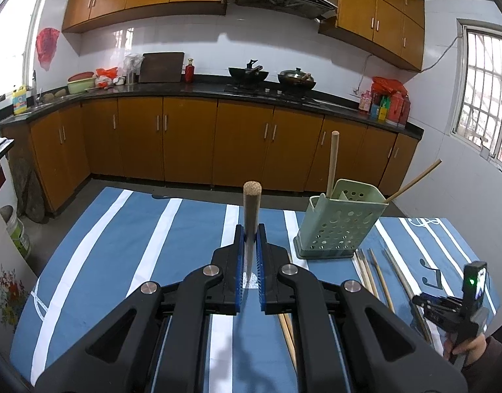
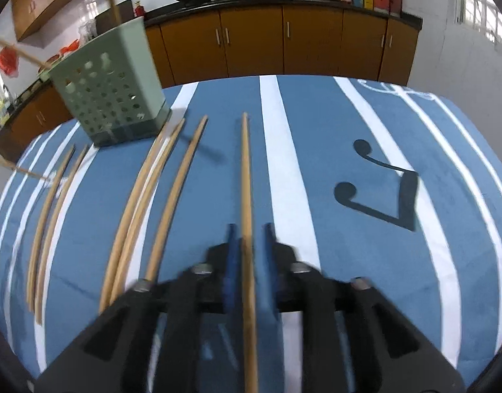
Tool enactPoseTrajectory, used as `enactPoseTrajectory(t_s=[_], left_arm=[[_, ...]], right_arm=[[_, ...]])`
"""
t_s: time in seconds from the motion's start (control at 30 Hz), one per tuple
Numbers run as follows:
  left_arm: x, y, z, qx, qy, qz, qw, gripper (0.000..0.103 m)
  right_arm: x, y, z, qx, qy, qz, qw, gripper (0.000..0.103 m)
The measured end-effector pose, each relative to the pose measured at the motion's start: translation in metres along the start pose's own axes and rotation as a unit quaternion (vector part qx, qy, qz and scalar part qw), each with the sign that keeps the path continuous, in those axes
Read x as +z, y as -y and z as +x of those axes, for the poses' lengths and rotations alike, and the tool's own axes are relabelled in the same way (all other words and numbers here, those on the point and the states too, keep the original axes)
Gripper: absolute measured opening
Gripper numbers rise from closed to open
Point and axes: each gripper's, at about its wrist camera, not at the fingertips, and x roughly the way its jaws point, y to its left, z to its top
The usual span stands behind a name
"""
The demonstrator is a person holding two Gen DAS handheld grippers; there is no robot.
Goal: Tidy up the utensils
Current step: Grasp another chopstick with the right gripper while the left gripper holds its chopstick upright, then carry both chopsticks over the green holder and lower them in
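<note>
My left gripper (image 1: pixel 251 232) is shut on a wooden chopstick (image 1: pixel 251 209) and holds it upright above the blue striped tablecloth (image 1: pixel 120 245), left of the green perforated utensil holder (image 1: pixel 339 222). Two chopsticks stand in that holder. My right gripper (image 2: pixel 249 239) straddles a chopstick (image 2: pixel 246 177) lying on the cloth, with the fingers a little apart on either side of it. Several more chopsticks (image 2: pixel 146 203) lie to its left, in front of the holder (image 2: pixel 110 88). The right gripper also shows in the left wrist view (image 1: pixel 454 308).
The table's far edge lies just behind the holder, with kitchen cabinets (image 1: pixel 185 137) and a counter with woks (image 1: pixel 270 77) beyond. A music-note print (image 2: pixel 382 186) marks the cloth at the right. A bucket (image 1: pixel 16 232) stands on the floor at the left.
</note>
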Motion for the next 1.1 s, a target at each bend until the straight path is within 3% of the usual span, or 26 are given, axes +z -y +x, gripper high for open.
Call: enactPoseTrajectory(t_s=[0.27,0.37,0.43,0.67,0.87,1.1], left_arm=[[-0.002,0.0,-0.002,-0.003,0.002,-0.002,1.0,0.007],[-0.003,-0.002,-0.002,-0.001,0.002,-0.003,1.0,0.007],[-0.003,-0.002,-0.002,-0.001,0.001,-0.006,1.0,0.007],[-0.005,-0.004,-0.003,-0.003,-0.002,-0.009,1.0,0.007],[-0.005,-0.002,-0.006,-0.004,-0.001,-0.006,1.0,0.007],[-0.004,0.002,-0.008,-0.007,0.002,-0.002,1.0,0.007]], right_arm=[[-0.04,0.0,-0.022,0.006,-0.017,0.009,1.0,0.026],[-0.047,-0.005,-0.025,-0.008,-0.01,-0.008,1.0,0.008],[-0.043,-0.002,-0.029,-0.002,-0.006,0.002,1.0,0.008],[-0.011,0.006,-0.081,0.007,0.091,0.021,0.996,0.008],[0.023,0.015,-0.133,0.021,0.2,0.045,0.979,0.008],[0.051,0.011,-0.157,0.029,0.259,0.047,0.964,0.008]])
